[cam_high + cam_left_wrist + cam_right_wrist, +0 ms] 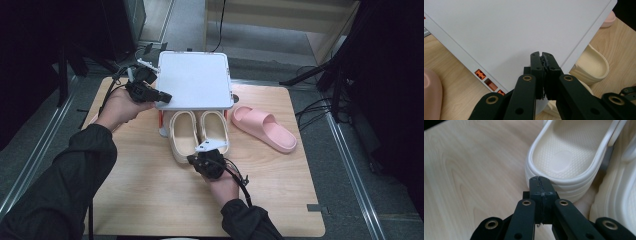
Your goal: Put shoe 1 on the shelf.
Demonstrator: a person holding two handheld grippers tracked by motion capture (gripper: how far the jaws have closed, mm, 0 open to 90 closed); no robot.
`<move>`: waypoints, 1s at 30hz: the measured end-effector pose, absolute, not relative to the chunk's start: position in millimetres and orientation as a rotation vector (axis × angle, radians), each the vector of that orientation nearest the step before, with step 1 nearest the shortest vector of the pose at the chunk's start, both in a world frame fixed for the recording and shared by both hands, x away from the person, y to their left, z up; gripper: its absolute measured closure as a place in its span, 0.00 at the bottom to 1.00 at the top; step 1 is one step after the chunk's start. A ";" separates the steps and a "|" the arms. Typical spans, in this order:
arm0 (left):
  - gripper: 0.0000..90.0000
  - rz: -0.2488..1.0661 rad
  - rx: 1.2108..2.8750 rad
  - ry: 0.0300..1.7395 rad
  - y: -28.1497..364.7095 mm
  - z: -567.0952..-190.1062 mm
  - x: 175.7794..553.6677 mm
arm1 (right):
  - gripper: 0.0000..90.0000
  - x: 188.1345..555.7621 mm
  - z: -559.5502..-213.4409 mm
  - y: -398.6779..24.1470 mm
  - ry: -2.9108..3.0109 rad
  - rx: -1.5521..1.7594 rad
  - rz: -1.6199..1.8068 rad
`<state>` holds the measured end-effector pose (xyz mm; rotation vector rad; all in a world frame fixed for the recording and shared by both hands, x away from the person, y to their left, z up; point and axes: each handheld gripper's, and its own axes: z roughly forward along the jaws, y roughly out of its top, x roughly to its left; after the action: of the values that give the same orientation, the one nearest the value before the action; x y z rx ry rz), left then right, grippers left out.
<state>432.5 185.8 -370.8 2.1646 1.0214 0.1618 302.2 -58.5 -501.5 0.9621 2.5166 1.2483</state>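
A white flat-topped rack (195, 80) on short orange legs stands at the table's far middle. Two cream slippers (182, 135) (215, 131) lie side by side, toes under its front edge. My left gripper (167, 96) is shut, its tips (541, 56) resting on the rack's white top (506, 32) at the front left corner. My right gripper (194, 158) is shut too, its tips (540, 181) against the heel of the left cream slipper (564, 152); the other cream slipper (624, 195) lies beside it. A pink slipper (262, 127) lies right of the rack.
The wooden table (150, 190) has bare room at the front and left. A pink rounded thing (431, 95) sits on the table beside the rack's slotted side edge. Dark stands and cables ring the table on the floor.
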 end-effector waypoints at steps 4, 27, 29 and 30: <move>0.98 0.160 2.168 1.021 185.8 -370.7 432.7 | 1.00 314.4 -499.3 -48.4 2.499 0.993 1.221; 0.99 0.149 2.174 1.023 185.0 -370.1 433.8 | 0.99 369.5 -503.4 -11.3 2.326 1.102 1.206; 0.99 0.151 2.177 1.022 184.7 -370.0 433.5 | 0.99 372.8 -504.1 -8.1 2.314 1.104 1.200; 0.99 0.152 2.178 1.021 184.8 -369.9 433.4 | 0.97 375.0 -505.2 -6.3 2.309 1.104 1.196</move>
<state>433.4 184.8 -369.9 2.1779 1.0210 0.1521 375.0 -6.3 -505.2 1.1038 2.3085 1.1957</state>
